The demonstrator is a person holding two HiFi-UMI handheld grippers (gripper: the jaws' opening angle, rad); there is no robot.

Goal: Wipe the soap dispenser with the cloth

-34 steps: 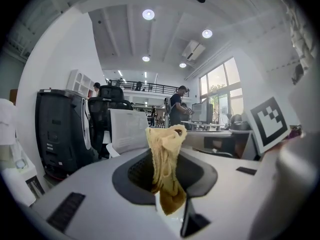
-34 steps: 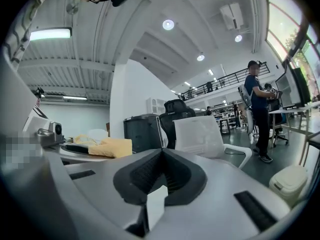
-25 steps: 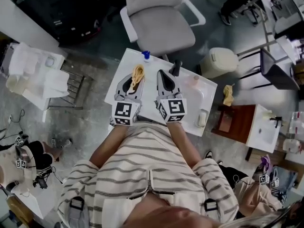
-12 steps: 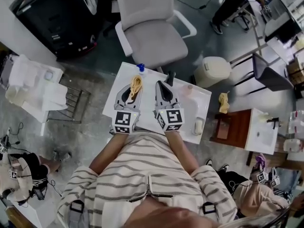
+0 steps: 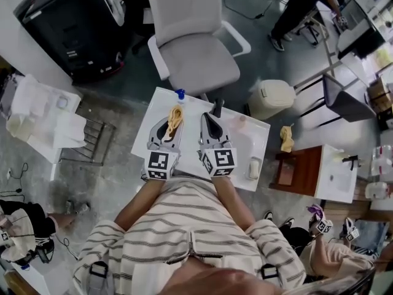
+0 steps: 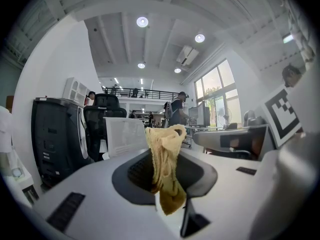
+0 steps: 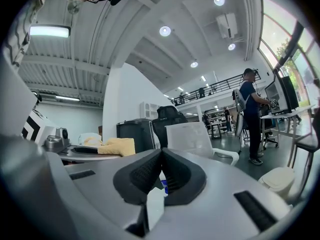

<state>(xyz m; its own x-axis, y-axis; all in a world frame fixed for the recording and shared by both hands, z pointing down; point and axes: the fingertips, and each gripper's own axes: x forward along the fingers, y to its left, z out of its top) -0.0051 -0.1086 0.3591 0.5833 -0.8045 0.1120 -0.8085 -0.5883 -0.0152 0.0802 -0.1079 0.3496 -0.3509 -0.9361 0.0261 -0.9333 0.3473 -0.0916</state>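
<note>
Fuzzy yellow cloth (image 6: 164, 176), soft with a nappy weave. The left gripper (image 6: 161, 156) shell is matt grey plastic, its fingers (image 6: 135, 171) lined in black ribbed rubber. The counter (image 5: 191, 121) looks smooth, glossy white, possibly ceramic; hard to say from above.

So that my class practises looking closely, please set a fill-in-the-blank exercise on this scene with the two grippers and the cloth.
1. The left gripper is shut on a ____ cloth.
2. The right gripper is shut and holds ____.
3. The soap dispenser at the far edge of the table has a ____ top.

Missing words: yellow; nothing; blue.
</note>
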